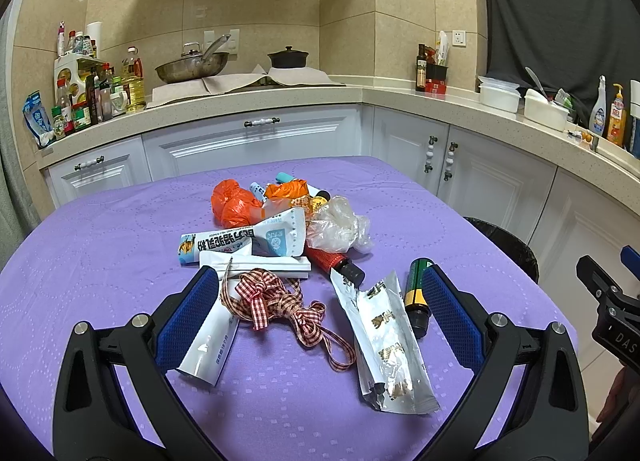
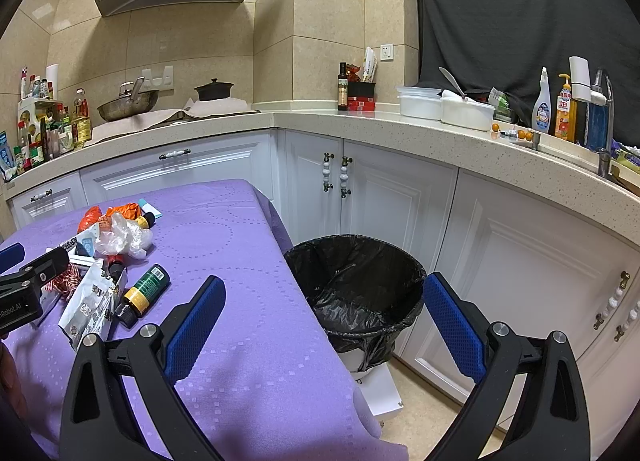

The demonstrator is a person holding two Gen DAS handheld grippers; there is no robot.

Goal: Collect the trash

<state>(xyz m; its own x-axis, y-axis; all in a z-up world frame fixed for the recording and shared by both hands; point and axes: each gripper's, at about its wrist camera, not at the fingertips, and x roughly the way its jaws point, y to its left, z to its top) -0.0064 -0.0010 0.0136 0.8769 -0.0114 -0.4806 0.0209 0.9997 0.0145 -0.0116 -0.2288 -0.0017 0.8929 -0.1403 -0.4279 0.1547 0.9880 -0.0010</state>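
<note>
A: On the purple counter (image 1: 100,245): trash pile (image 1: 280,221), checked ribbon (image 1: 276,301) between the left hand-held gripper (image 1: 320,301)'s spread fingers. Empty.
B: Only right view shows the bin (image 2: 356,285) interior; right hand-held gripper (image 2: 320,313) wide apart, empty.

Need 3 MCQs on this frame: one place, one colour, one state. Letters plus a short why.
1. Where does the bin stand?
A. on the table
B. on the floor past the table's right edge
C. on the counter

2. What colour is the tablecloth?
A. purple
B. green
C. white

3. How is the left gripper?
A. shut on the ribbon
B. shut on the bottle
C. open

Answers: 1 B, the right wrist view shows it below the table edge, by the cabinets. 2 A, purple in both views. 3 C, its pads stand wide apart on either side of the checked ribbon and foil packet, gripping nothing.
</note>
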